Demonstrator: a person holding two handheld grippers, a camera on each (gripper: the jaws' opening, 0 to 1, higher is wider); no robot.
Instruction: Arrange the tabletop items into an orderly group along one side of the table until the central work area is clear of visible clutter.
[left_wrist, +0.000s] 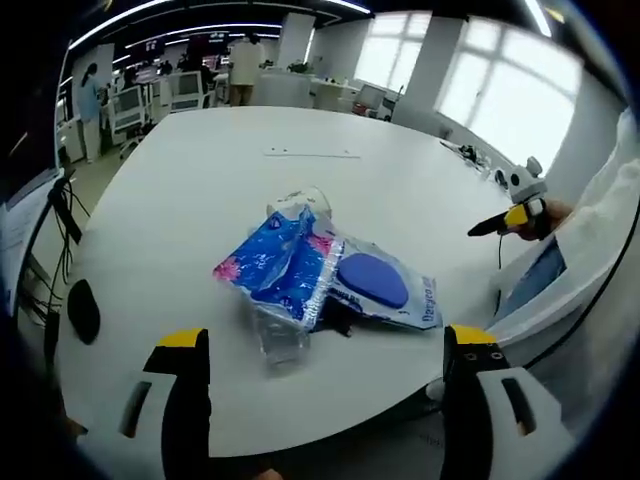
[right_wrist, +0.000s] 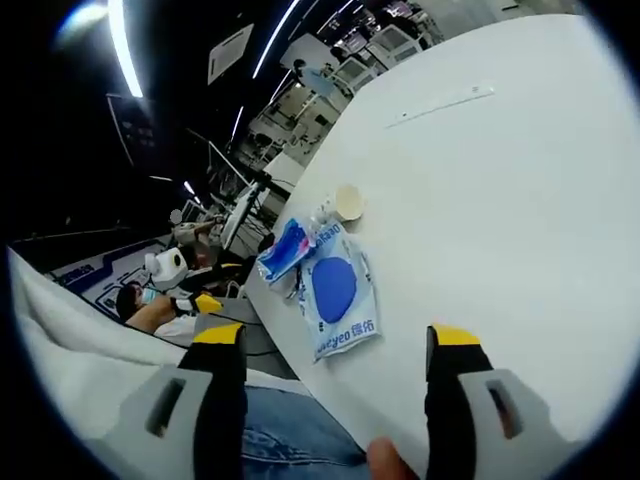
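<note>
- The clutter sits as one small heap on the white surface (left_wrist: 200, 180), close to the edge nearest me: a white pouch with a blue oval (left_wrist: 385, 285), a blue floral packet (left_wrist: 270, 262) lying partly over the pouch's end, and a clear plastic bottle (left_wrist: 285, 335) poking out from under the packet.
- My left claw (left_wrist: 325, 375) is released, its jaws spread wide and empty, hanging just short of the heap with the bottle between their lines.
- My right claw (right_wrist: 335, 365) is likewise released and holds nothing; it hangs over the surface's edge, a little short of the pouch (right_wrist: 340, 295).
- In the right gripper view a pale round lid or cup (right_wrist: 349, 202) lies just past the packet (right_wrist: 285, 250); I can't tell which it is.
- In my judgement nothing is gripped yet, so the step in hand is the first pick from the heap.
- I'd take the packet first, since it rests on top; pulling the pouch from beneath would likely drag the bottle along.
- Soft wrappers slip, so I'd close on a thick folded part, not a thin seam.
- The bottle looks light and crumpled; I'd pinch it across its body so it doesn't roll.
- A black object (left_wrist: 82, 310) near the surface's edge, well apart from the heap, also needs gathering.
</note>
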